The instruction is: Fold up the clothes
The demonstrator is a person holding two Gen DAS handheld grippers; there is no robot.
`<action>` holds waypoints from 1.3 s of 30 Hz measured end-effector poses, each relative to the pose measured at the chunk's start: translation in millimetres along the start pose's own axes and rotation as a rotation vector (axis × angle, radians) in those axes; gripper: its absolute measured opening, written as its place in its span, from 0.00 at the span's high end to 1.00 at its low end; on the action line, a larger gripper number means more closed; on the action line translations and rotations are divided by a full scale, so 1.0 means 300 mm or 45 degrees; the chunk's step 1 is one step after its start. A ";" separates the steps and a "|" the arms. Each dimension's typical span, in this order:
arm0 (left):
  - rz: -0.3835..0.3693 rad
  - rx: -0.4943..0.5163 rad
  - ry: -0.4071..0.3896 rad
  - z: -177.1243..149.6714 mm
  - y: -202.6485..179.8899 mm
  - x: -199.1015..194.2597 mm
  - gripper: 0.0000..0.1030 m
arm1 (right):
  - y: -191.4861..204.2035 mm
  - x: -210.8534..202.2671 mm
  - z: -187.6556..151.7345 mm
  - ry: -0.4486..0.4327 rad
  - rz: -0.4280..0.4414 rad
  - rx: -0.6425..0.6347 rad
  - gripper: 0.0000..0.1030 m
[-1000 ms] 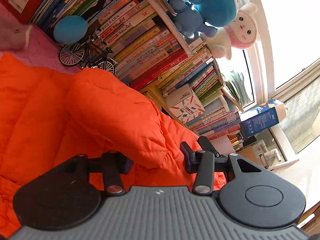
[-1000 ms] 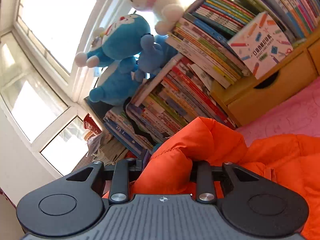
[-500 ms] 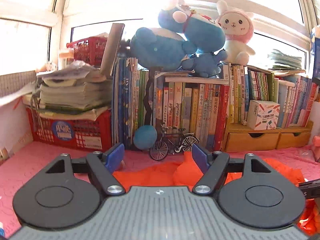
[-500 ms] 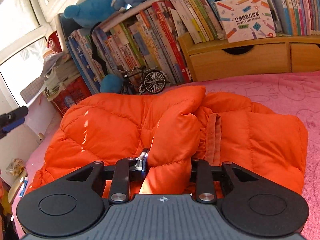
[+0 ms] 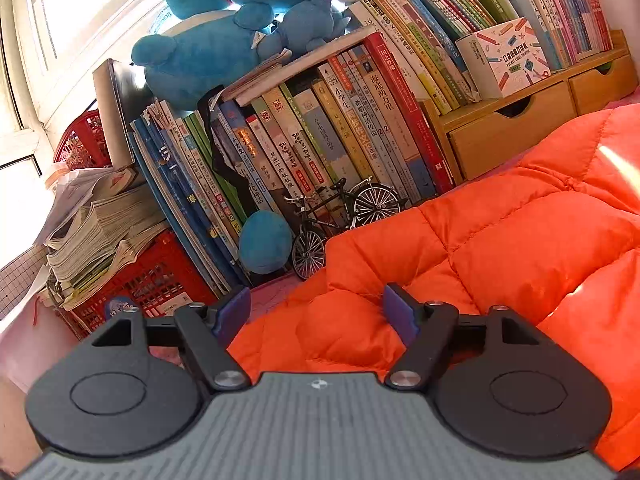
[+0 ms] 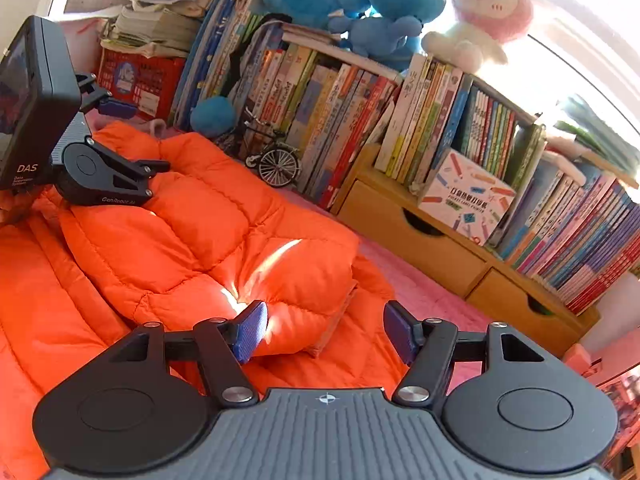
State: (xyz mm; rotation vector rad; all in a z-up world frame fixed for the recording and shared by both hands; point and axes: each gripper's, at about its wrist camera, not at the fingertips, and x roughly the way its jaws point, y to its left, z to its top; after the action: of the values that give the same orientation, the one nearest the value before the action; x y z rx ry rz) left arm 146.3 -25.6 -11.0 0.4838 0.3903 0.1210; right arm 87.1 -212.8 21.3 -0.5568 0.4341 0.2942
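Both grippers hover over orange jacket (image 6: 208, 240).

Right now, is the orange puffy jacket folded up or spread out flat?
Partly folded. In the right wrist view the orange jacket has one thick flap doubled over on top of another layer that lies flat on the pink cover.

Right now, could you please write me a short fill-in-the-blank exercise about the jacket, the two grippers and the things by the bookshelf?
1. The puffy jacket lying on the pink surface is ____ in colour.
2. The right gripper has jaws that are opening, and its blue pads press on ____.
3. The small model standing in front of the books, beside the blue ball, is a ____.
4. The plush rabbit sits on top of the ____.

Missing words: orange; nothing; bicycle; books
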 end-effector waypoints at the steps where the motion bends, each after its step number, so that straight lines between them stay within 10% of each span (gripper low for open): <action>1: 0.002 -0.005 0.000 -0.003 -0.002 0.003 0.29 | 0.014 -0.024 0.016 -0.053 -0.073 -0.050 0.34; 6: 0.013 -0.045 0.002 -0.024 0.000 0.010 0.27 | 0.152 0.042 0.102 -0.286 -0.391 -0.425 0.20; 12: 0.001 -0.102 0.040 -0.047 0.015 0.035 0.23 | 0.232 0.248 0.085 -0.120 -0.341 -0.472 0.21; 29: -0.073 -0.053 0.123 -0.056 0.020 0.055 0.22 | 0.112 0.336 -0.012 0.026 -0.080 0.021 0.20; 39: -0.255 -0.289 0.000 -0.102 0.401 -0.236 0.05 | -0.235 -0.087 -0.108 -0.035 0.231 0.460 0.06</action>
State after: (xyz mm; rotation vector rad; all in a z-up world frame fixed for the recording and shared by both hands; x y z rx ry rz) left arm 66.5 78.7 45.2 0.2194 0.4171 -0.0291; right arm 81.0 -292.2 40.2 -0.1603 0.4984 0.3865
